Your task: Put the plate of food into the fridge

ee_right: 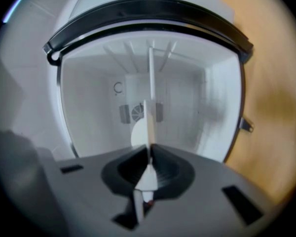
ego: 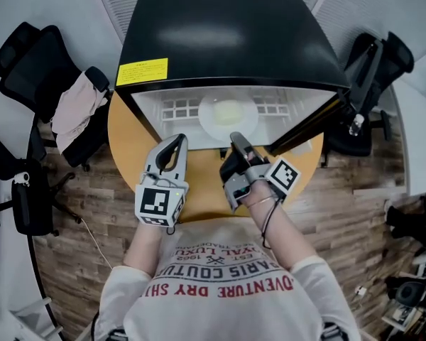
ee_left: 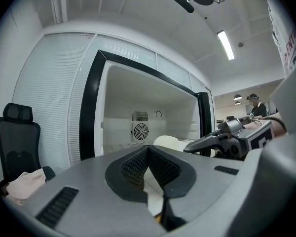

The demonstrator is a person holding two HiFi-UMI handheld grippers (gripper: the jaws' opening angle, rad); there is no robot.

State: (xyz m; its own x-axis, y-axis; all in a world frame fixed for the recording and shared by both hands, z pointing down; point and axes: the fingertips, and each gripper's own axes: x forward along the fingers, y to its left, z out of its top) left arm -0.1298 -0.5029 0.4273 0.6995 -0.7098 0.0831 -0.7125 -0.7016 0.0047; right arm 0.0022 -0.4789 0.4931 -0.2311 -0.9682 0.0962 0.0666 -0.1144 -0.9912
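A round white plate of pale food (ego: 228, 114) sits on the white grid shelf (ego: 177, 109) inside a black box-shaped fridge (ego: 227, 41). The fridge's door (ego: 309, 123) is swung open to the right, and it stands on a round wooden tabletop (ego: 128, 137). A person in a printed white T-shirt (ego: 227, 283) holds two tools just in front of the opening — the left claw (ego: 176, 142) clenched with nothing between its jaws, the right claw (ego: 236, 138) likewise clenched and empty, rolled onto its side. Neither touches the plate, which lies well inside the compartment, in front of the round fan grille (ee_left: 140, 131) on the rear wall. A black office chair (ego: 28, 66) draped with a pinkish cloth (ego: 78, 109) stands at left — a yellow label (ego: 143, 71) marks the fridge's top.
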